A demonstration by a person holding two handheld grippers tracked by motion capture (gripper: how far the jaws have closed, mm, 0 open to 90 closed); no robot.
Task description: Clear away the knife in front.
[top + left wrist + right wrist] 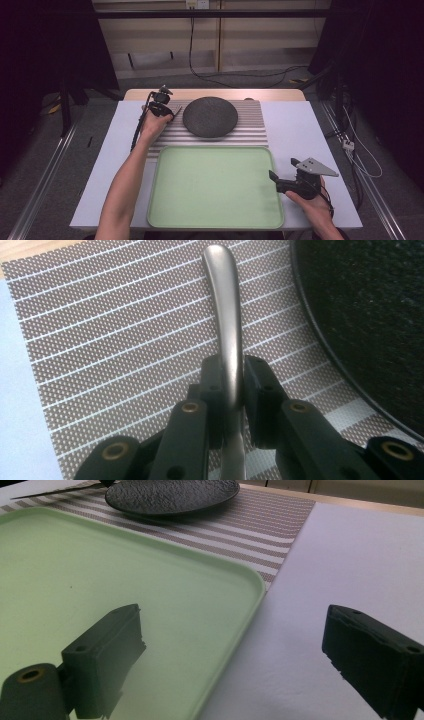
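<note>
The left gripper (234,390) was clamped tight on a thin metal handle (226,315), most likely a spoon or fork; its other end was hidden under the jaws. The handle sat at the far left of the striped mat (250,127), just left of the dark plate (210,116). In the high view the left gripper (167,114) was over that same spot.

To do this step well, the hand should lift straight up and keep the squeeze firm, because smooth metal can slip or spin. It should stay off the plate's edge, which was very near.

The handle's long line ran straight away from the jaws, and its round tip pointed out beyond them. It curved a little.

The right gripper (235,655) had its jaws wide apart with nothing in them, waiting at the near right, by the right edge of the green tray (165,205).
</note>
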